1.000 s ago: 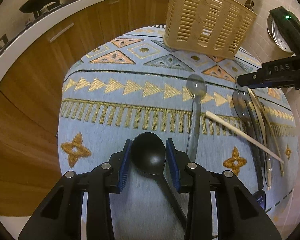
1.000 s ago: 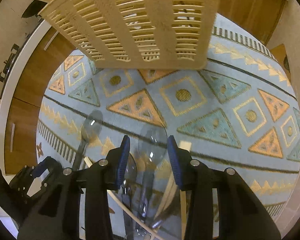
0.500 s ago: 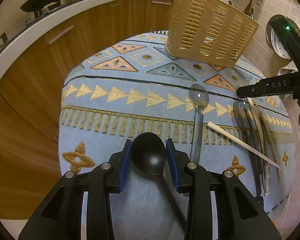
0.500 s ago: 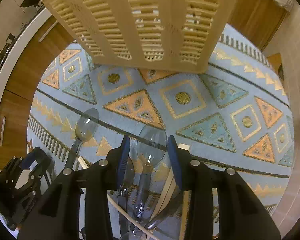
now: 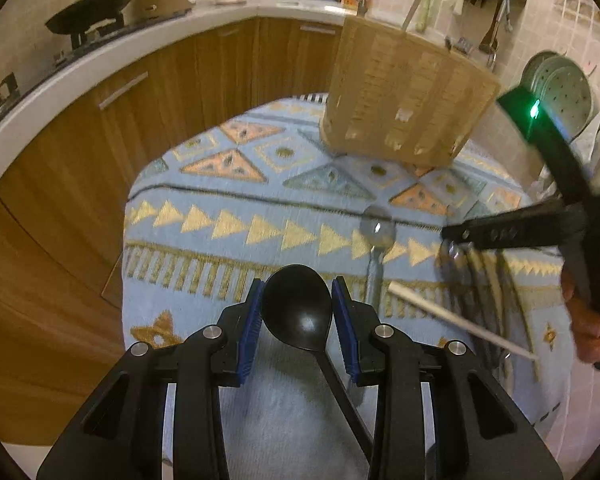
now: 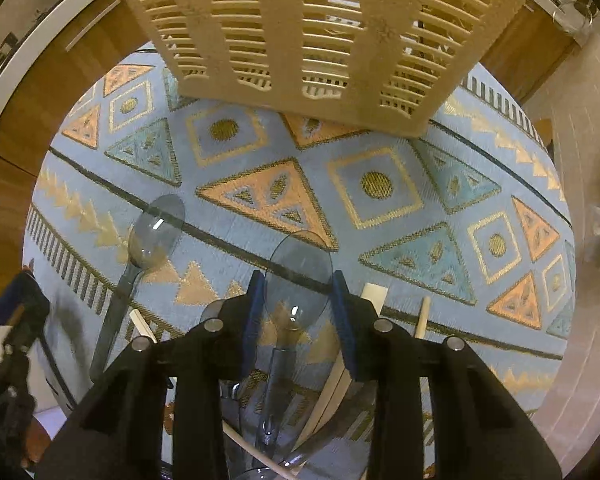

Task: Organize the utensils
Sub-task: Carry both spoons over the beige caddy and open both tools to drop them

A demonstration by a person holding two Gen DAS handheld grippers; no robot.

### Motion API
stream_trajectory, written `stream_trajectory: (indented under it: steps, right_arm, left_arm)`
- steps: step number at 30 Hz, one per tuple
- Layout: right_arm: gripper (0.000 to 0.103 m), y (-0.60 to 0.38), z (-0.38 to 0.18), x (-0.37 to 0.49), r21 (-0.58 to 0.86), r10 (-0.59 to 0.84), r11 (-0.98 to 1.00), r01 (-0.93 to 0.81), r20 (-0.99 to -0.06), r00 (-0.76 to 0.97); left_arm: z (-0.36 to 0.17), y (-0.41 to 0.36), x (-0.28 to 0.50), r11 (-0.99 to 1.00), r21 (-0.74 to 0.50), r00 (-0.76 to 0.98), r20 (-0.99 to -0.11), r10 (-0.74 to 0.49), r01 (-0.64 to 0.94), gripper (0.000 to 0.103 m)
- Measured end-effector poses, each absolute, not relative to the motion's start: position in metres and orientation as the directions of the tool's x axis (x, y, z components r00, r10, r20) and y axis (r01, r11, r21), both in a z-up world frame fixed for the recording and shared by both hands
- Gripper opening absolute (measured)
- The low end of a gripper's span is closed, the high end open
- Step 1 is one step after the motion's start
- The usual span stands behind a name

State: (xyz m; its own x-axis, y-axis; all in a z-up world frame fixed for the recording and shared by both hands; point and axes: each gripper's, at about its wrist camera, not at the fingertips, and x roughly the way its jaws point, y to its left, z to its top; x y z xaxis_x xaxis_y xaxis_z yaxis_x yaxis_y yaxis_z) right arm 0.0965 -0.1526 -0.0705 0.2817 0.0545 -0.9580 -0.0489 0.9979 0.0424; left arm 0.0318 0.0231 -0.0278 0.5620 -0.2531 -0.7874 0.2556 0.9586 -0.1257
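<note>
the utensils lie on a round table under a woven blue cloth patterned with gold and orange triangles and squares. the left gripper clenches a matte black plastic spoon: its smooth oval bowl sits between the blue ribbed pads, both pads touching its edges, and the thin handle runs back under the right finger. this gripper tilts down over the near edge of the table, where the cloth is plain and fuzzy. ahead and to the right of its fingers lies a clear grey spoon, and beyond that a heap of clear spoons and pale chopsticks, blurred.

the right gripper points steeply down over that heap. a clear smoky spoon has its glossy bowl between the pads, and the jaws are closing on it; both pads meet the rim of the bowl. a person's hand grips the handle. left of these fingers lies another clear spoon; right of them, flat pale sticks.

straight ahead of both grippers stands a cream slatted plastic basket, tall and flared, at the far side of the table. between the fingers and the basket the cloth is open. wooden cabinets curve close around the table's left edge.
</note>
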Motion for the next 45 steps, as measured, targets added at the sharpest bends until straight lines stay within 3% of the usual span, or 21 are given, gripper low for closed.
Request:
stream_trajectory:
  steps: [7, 15, 22, 27, 30, 37, 41, 45]
  right_arm:
    - [0.03, -0.18, -0.012, 0.055, 0.122, 0.162, 0.986, -0.113, -0.856, 0.491]
    - [0.03, -0.213, 0.065, 0.02, 0.254, 0.318, 0.946, -0.202, -0.596, 0.737]
    - [0.03, -0.235, 0.143, 0.025, 0.178, 0.162, 0.978, -0.108, -0.319, 0.934]
    - [0.03, -0.243, 0.161, 0.046, 0.108, -0.007, 0.994, 0.024, -0.155, 0.988]
    - [0.03, -0.248, 0.153, 0.064, 0.095, -0.05, 0.994, 0.062, -0.127, 0.991]
    - [0.03, -0.254, 0.113, 0.106, 0.063, -0.087, 0.993, 0.098, -0.158, 0.984]
    - [0.03, -0.253, 0.097, 0.113, 0.036, -0.093, 0.994, 0.101, -0.177, 0.98]
    - [0.031, -0.252, 0.087, 0.111, 0.016, -0.079, 0.996, 0.084, -0.195, 0.978]
  left_arm:
    - [0.025, 0.033, 0.023, 0.935, -0.202, 0.682, -0.642, -0.35, 0.29, 0.032]
    - [0.107, 0.018, 0.022, 0.899, -0.238, 0.806, -0.4, -0.435, 0.368, 0.032]
    - [0.164, -0.032, 0.054, 0.93, -0.125, 0.908, -0.205, -0.366, 0.347, 0.032]
    - [0.165, -0.076, 0.083, 0.953, -0.072, 0.952, -0.072, -0.298, 0.293, 0.032]
    - [0.148, -0.105, 0.104, 0.973, -0.006, 0.973, -0.023, -0.23, 0.229, 0.032]
    - [0.104, -0.14, 0.144, 0.989, 0.055, 0.989, -0.057, -0.134, 0.137, 0.032]
    - [0.091, -0.148, 0.149, 0.989, 0.101, 0.993, -0.053, -0.107, 0.112, 0.033]
    - [0.087, -0.141, 0.15, 0.987, 0.073, 0.987, -0.089, -0.137, 0.144, 0.037]
